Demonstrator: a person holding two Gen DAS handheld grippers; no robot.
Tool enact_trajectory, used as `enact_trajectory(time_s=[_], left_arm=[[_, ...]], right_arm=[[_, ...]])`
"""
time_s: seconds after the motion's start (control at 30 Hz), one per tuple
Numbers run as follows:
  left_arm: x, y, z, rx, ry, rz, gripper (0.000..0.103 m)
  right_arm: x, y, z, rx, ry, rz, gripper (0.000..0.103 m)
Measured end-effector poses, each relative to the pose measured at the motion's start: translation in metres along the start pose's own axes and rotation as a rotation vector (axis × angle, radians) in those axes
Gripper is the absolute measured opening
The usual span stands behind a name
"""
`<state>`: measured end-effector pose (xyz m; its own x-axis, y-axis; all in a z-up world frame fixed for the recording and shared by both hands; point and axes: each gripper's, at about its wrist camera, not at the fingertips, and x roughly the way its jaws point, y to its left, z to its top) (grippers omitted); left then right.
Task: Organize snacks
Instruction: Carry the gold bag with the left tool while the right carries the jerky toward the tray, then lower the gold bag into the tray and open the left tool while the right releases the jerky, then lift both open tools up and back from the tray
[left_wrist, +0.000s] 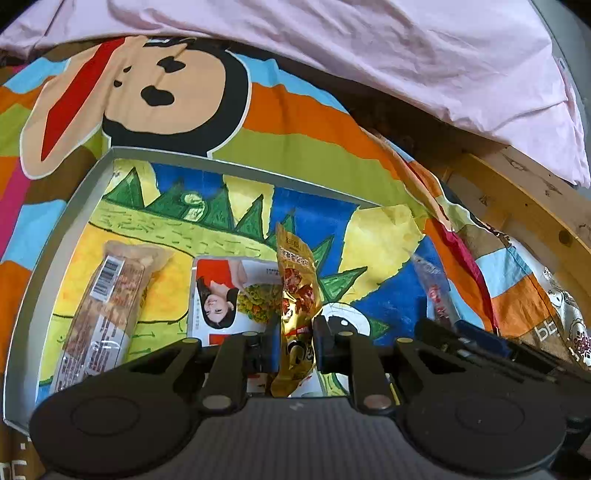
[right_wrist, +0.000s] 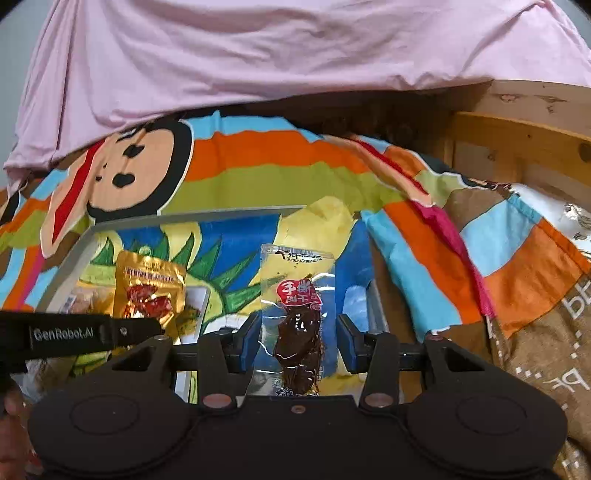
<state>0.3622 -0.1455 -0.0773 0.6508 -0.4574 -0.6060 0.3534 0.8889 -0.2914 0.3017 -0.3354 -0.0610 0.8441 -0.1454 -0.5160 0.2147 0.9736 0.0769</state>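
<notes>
Presently in tray (left_wrist: 66, 206), lower left: barcoded snack bar (left_wrist: 103, 310), white packet (left_wrist: 229, 295). Still carried above it: gold pouch (left_wrist: 295, 291), pinched in shut left gripper (left_wrist: 295, 341); clear jerky packet (right_wrist: 297, 314), between partly parted right gripper (right_wrist: 297, 341) fingers, apparently held.

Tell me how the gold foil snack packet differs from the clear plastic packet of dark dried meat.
The gold foil snack packet is opaque and shiny; the clear plastic packet of dark dried meat shows its contents. The gold packet is pinched edge-on in the left hand-held gripper; the clear one faces the camera flat between the right hand-held gripper's wider-set fingers. Both stand upright over the grey tray, each with a red label.
</notes>
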Motion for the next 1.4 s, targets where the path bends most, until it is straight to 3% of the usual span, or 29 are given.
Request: enact_trajectory(time_s=[0.17,0.4,0.67,0.8,0.9,0.97,1.17,1.4], left_arm=[[0.002,0.0,0.002,0.002,0.024,0.013,0.02],[0.006,-0.005,0.002,0.028,0.063,0.096,0.028],[0.001,-0.005,0.001,0.065,0.069,0.165,0.06],[-0.006,-0.003,0.003,0.068,0.063,0.184,0.066],[-0.015,-0.005,0.006,0.066,0.053,0.198,0.076],[-0.023,-0.007,0.008,0.072,0.034,0.209,0.088],[-0.053,-0.014,0.017,0.11,-0.017,0.242,0.098],[-0.101,-0.021,0.028,0.13,-0.086,0.268,0.102]], right_arm=[[0.004,0.004,-0.005,-0.014,0.029,0.004,0.046],[0.01,0.004,-0.009,-0.016,0.056,0.013,0.047],[0.013,0.0,-0.012,0.009,0.08,0.021,0.047],[0.01,-0.003,-0.011,0.031,0.082,0.033,0.047],[0.003,-0.003,-0.008,0.032,0.064,0.035,0.055],[-0.004,-0.003,-0.004,0.028,0.043,0.033,0.062],[-0.03,-0.009,0.008,0.042,-0.022,0.024,0.081],[-0.076,-0.017,0.019,0.082,-0.105,0.03,0.095]])
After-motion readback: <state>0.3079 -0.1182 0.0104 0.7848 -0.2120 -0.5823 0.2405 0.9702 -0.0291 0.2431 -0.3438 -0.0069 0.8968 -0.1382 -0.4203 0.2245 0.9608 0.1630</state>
